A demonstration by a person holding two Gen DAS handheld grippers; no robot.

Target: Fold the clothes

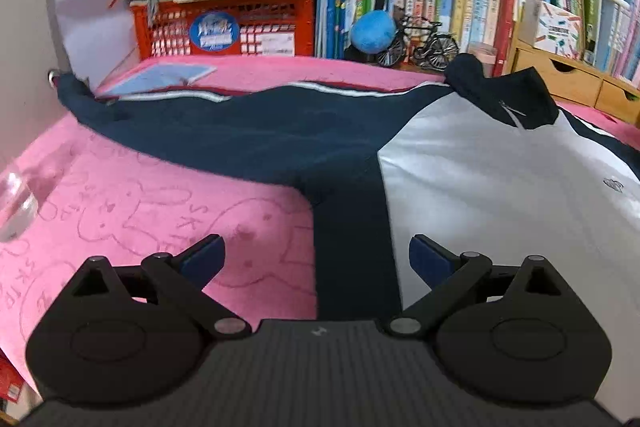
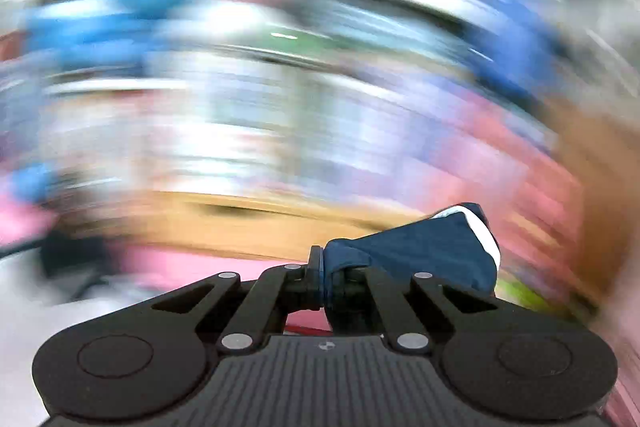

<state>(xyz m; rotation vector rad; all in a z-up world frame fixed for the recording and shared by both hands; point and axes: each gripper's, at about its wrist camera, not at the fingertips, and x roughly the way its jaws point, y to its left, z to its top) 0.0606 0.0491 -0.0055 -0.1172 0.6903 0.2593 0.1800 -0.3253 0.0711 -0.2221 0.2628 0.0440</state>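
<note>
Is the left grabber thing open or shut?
Open. The left gripper has its blue-padded fingers wide apart above the navy and white jacket, holding nothing.

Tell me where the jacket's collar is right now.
In the left wrist view the navy collar sits upper right, at the top of the white jacket front, just before the wooden drawers and near the toy bicycle.

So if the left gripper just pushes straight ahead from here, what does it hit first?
Probably the jacket: the open left gripper points along its navy side panel toward the sleeve stretched across the pink blanket. Depth is unclear.
</note>
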